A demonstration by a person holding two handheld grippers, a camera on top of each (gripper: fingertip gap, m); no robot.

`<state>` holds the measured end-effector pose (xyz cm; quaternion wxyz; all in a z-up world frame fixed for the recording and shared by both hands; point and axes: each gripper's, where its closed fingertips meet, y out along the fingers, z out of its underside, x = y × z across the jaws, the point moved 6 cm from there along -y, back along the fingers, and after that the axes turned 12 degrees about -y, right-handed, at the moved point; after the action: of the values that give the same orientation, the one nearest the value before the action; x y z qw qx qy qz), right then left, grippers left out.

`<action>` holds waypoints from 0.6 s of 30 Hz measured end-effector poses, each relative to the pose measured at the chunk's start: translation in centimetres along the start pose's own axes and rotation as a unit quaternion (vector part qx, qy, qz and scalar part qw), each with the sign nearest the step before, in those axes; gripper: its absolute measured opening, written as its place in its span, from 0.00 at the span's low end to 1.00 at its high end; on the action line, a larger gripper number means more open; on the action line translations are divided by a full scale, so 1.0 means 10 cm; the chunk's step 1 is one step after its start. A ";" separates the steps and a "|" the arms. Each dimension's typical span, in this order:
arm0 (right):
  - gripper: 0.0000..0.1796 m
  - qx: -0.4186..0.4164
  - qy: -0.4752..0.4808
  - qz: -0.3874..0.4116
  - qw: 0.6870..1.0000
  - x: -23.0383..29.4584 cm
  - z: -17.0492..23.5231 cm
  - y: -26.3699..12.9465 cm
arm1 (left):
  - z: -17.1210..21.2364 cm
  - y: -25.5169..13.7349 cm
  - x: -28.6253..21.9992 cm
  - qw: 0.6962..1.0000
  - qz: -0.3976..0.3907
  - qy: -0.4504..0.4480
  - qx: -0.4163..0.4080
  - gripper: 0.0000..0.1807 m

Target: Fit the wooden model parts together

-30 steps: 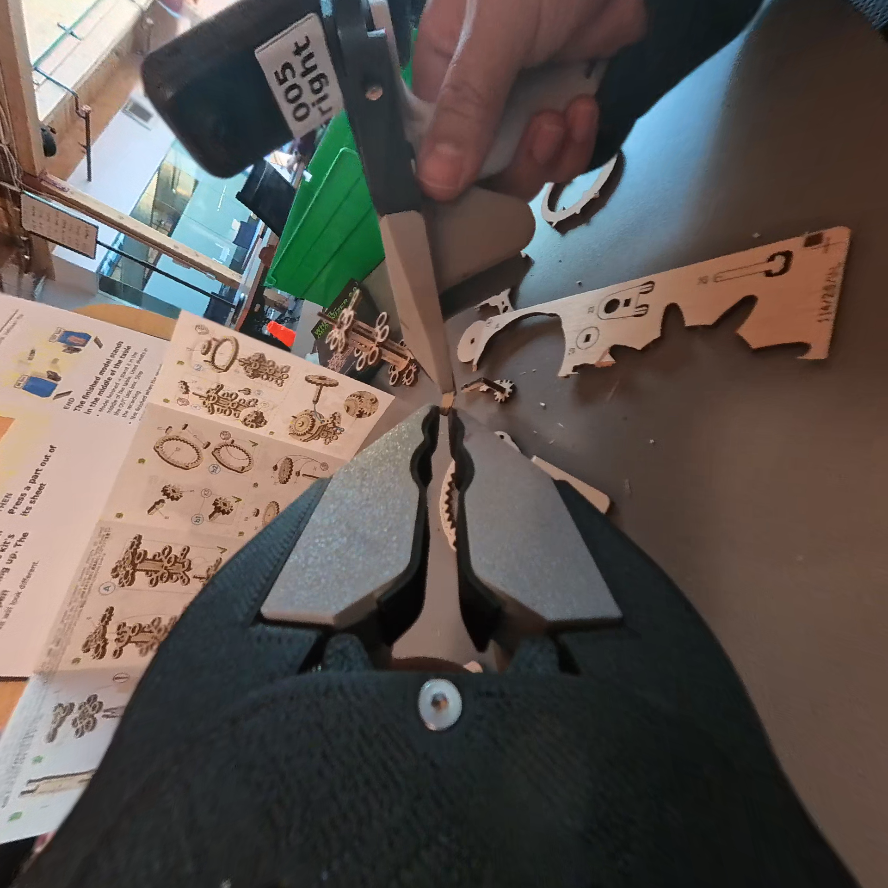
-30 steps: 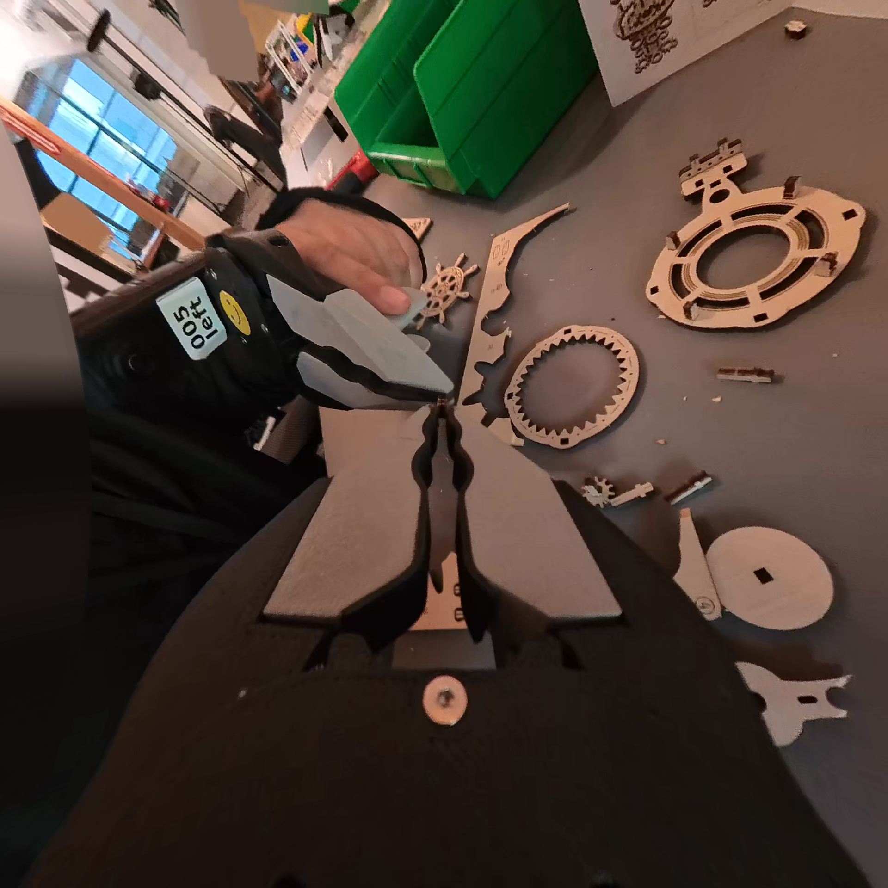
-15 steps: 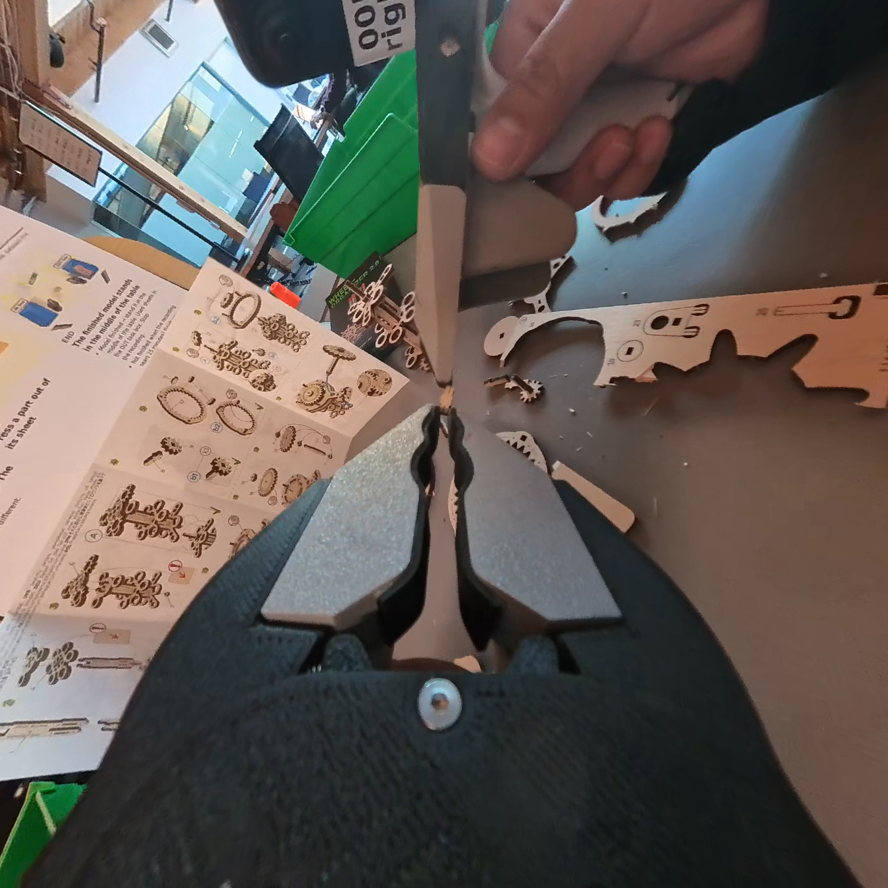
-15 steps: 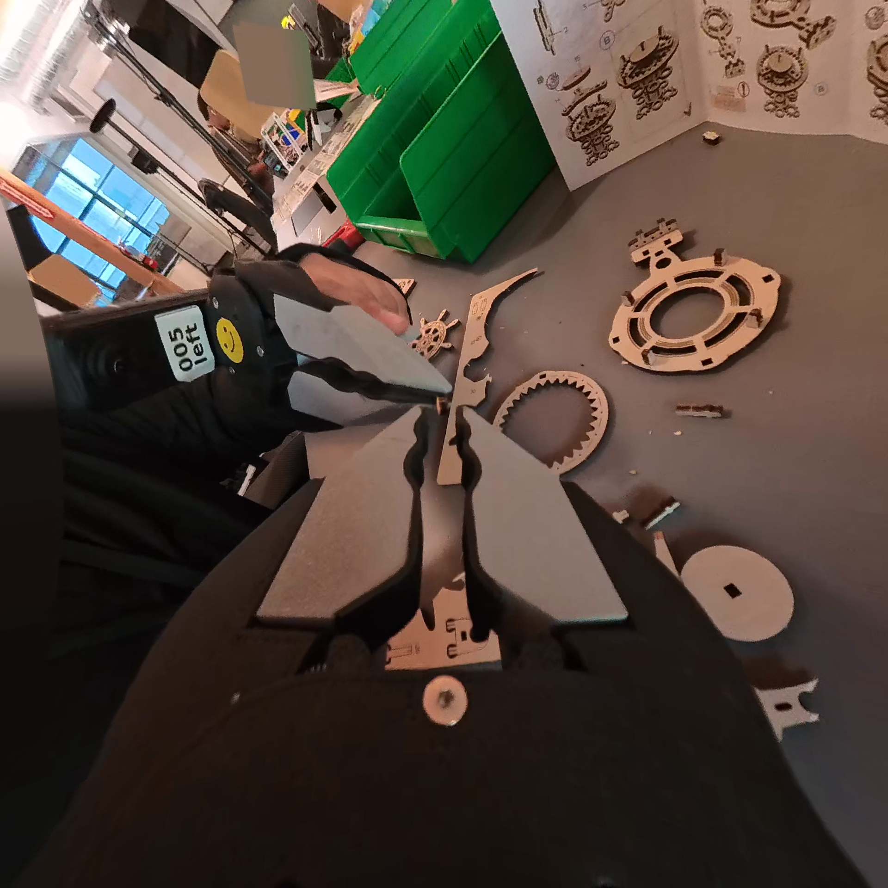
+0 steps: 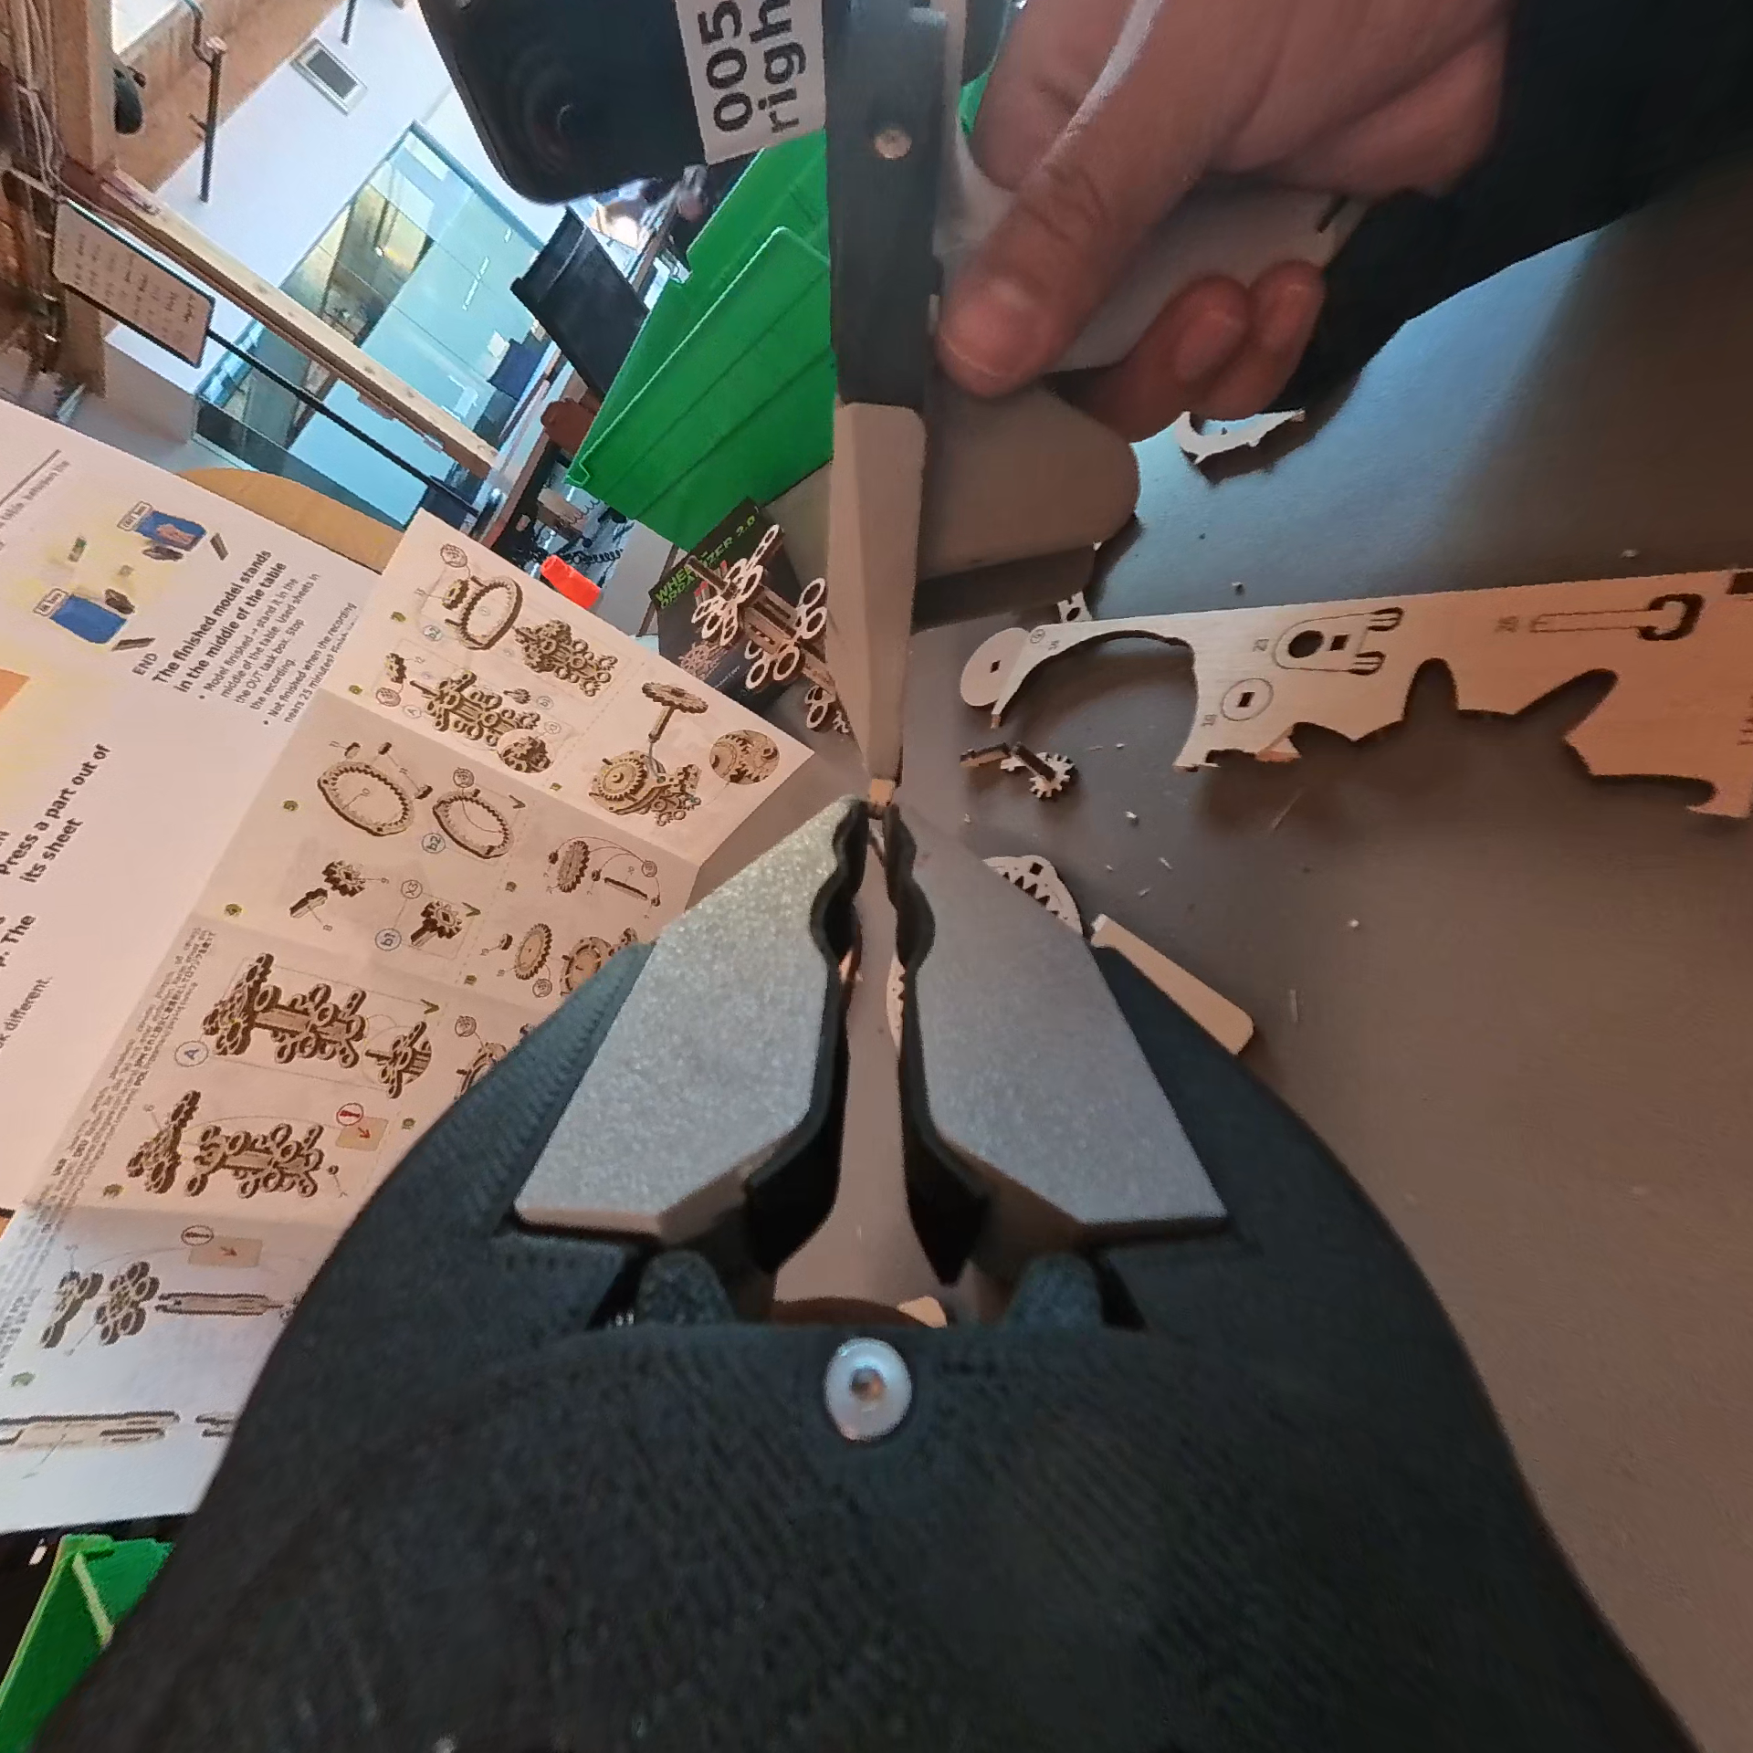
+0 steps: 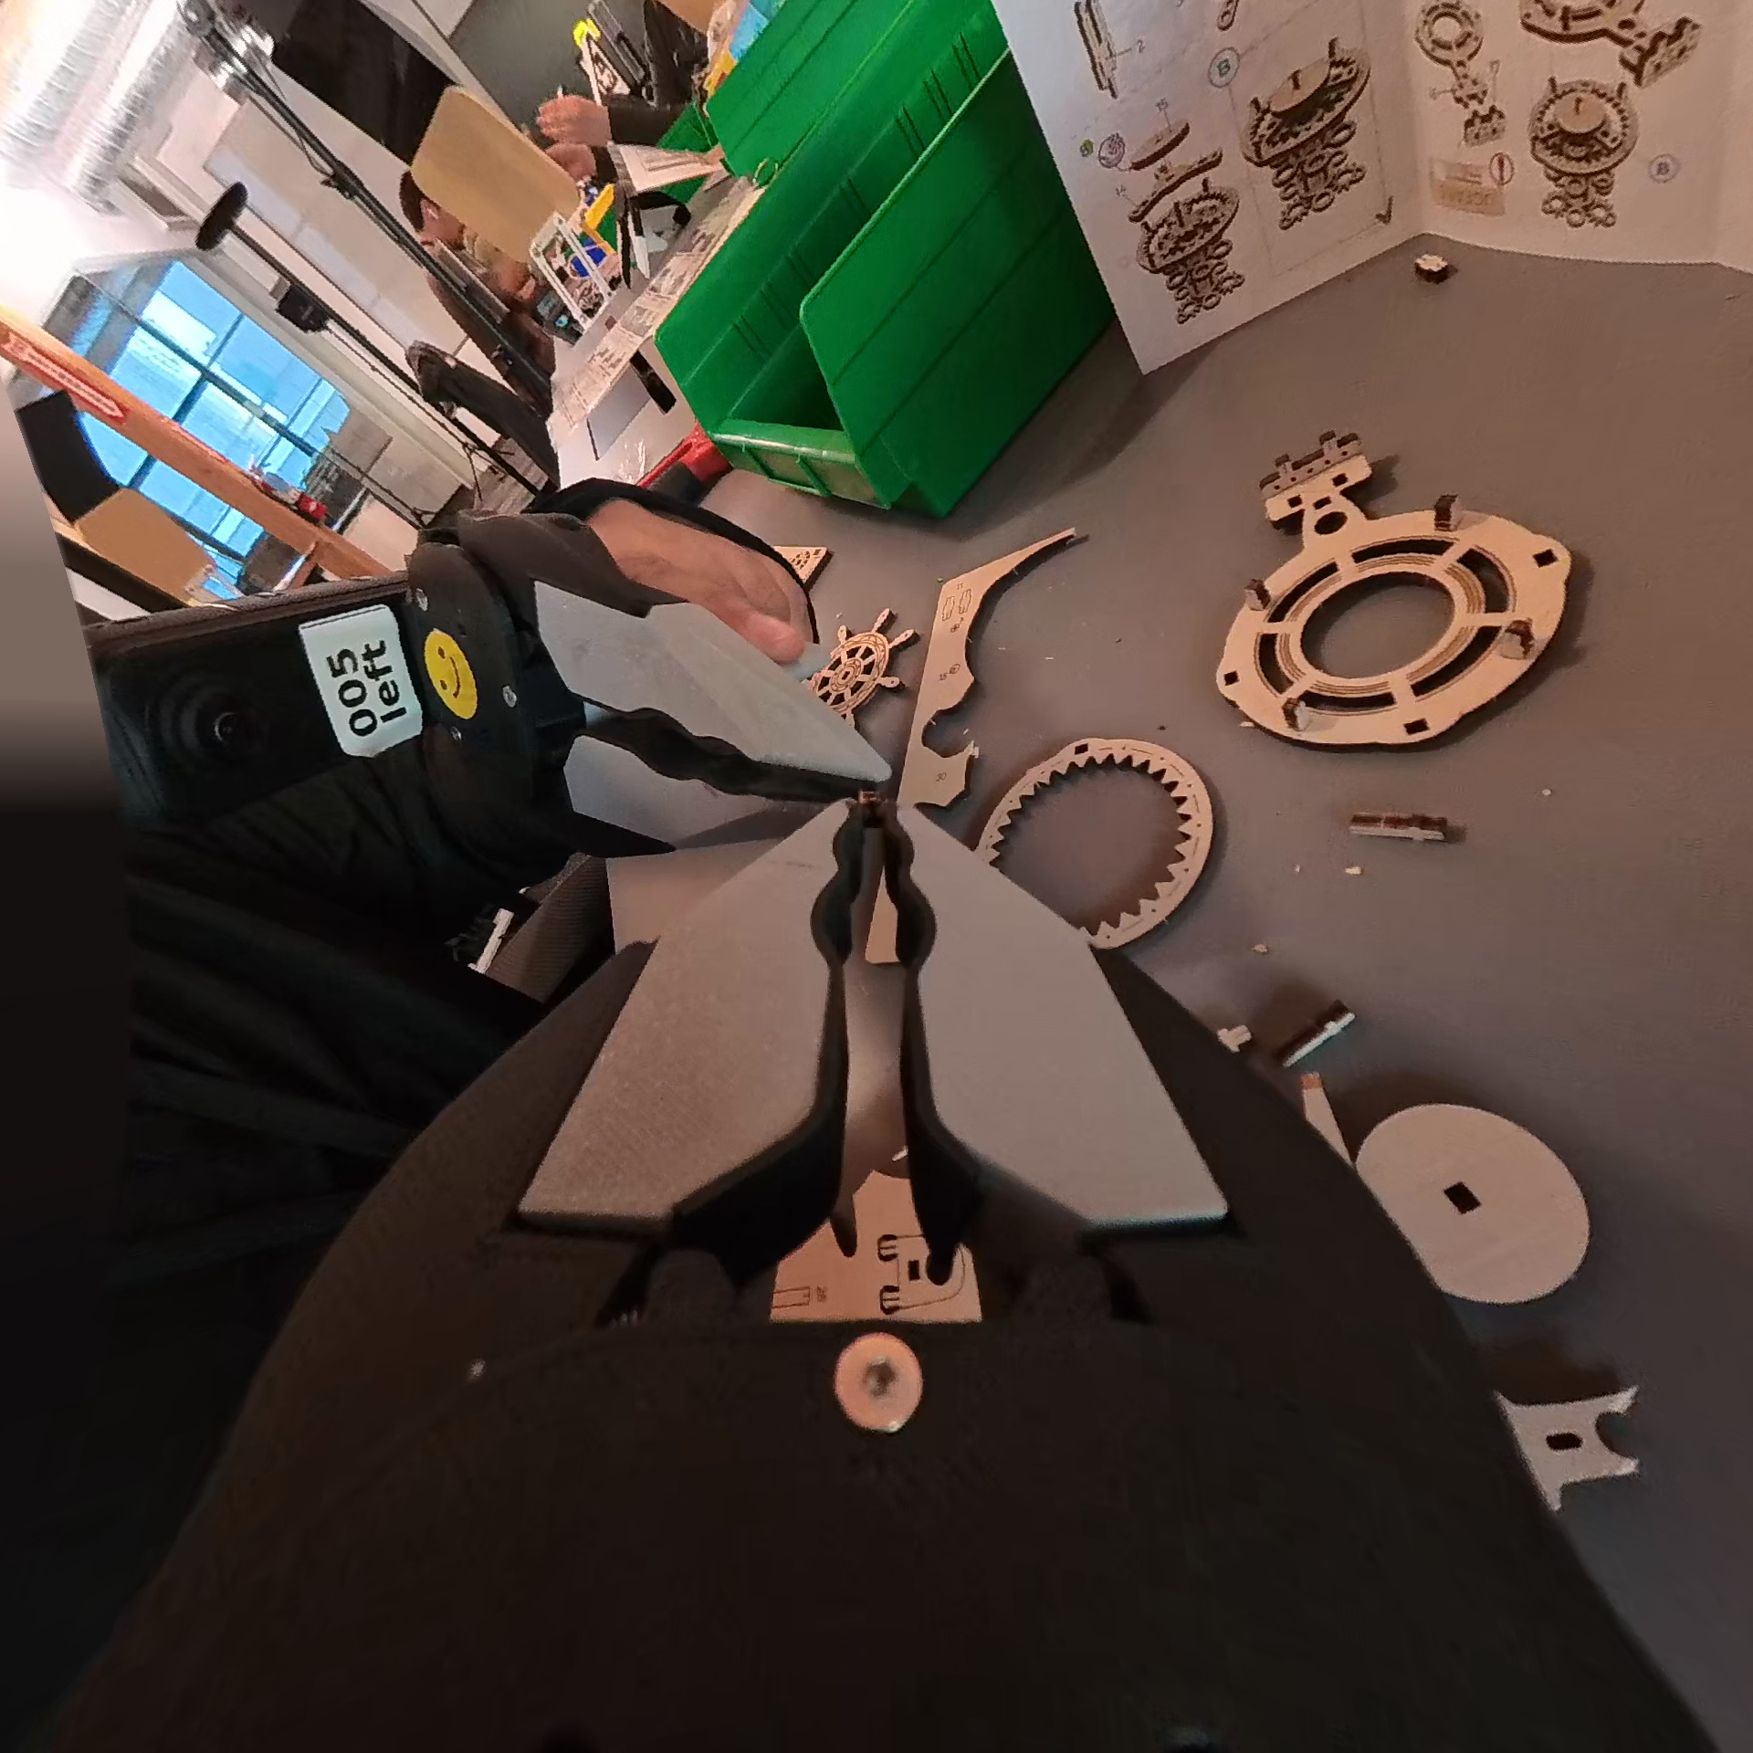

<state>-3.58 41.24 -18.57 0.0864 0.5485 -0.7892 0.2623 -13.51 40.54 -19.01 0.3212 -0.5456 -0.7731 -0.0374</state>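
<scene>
My left gripper [image 5: 877,814] is shut, with a tiny wooden peg [image 5: 881,786] sticking out of its tips. My right gripper [image 5: 882,759] comes down from above, held by a hand, and its shut tips touch the same peg. In the right wrist view my right gripper [image 6: 868,814] is shut with the tiny piece [image 6: 867,800] at its tips, and the left gripper [image 6: 873,776] meets it from the left. I cannot tell whether the piece is one part or two. Both grippers hover above the grey table [image 6: 1423,949].
On the table lie a toothed ring [image 6: 1100,844], a round frame plate [image 6: 1394,636], a disc [image 6: 1470,1205], a wheel-shaped part [image 6: 858,664], offcut strips [image 5: 1423,683], a small gear on an axle [image 5: 1029,759] and loose pegs [image 6: 1399,825]. An instruction sheet [image 5: 285,854] and green bins [image 6: 901,285] stand behind. The tips of both grippers are at nearly the same place.
Both grippers stayed tip to tip on the tiny piece. The right gripper swung more upright in the left wrist view, and the pair tilted, so more of the instruction sheet shows.
</scene>
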 end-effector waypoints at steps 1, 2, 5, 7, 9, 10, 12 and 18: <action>0.00 0.003 -0.004 0.002 1.000 0.00 0.00 0.00 | 0.01 0.00 0.00 1.000 0.003 -0.004 0.002 0.00; 0.00 0.006 -0.011 0.007 1.000 0.00 0.01 0.00 | 0.01 0.01 -0.01 1.000 0.005 -0.011 0.005 0.00; 0.00 0.038 -0.029 0.021 0.999 -0.04 0.04 0.01 | 0.08 0.04 -0.02 0.998 0.031 -0.049 0.036 0.00; 0.00 0.089 -0.048 0.059 0.993 -0.15 0.08 -0.01 | 0.22 0.07 0.05 0.992 0.037 -0.081 0.088 0.01; 0.00 0.148 -0.062 0.084 0.983 -0.25 0.10 -0.03 | 0.37 0.08 0.12 0.984 0.037 -0.112 0.130 0.00; 0.00 0.177 -0.069 0.090 0.978 -0.27 0.09 -0.03 | 0.43 0.09 0.14 0.980 0.043 -0.127 0.147 0.00; 0.00 0.243 -0.089 0.103 0.960 -0.28 0.08 0.00 | 0.54 0.10 0.12 0.969 0.070 -0.148 0.183 0.00; 0.00 0.391 -0.129 0.112 0.905 -0.24 0.08 0.19 | 0.60 0.12 0.09 0.968 0.070 -0.139 0.199 0.00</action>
<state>-4.26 43.32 -20.88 -0.2672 0.4756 -0.6837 0.4847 -15.36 44.20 -23.60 0.3143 -0.5234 -0.7620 0.2159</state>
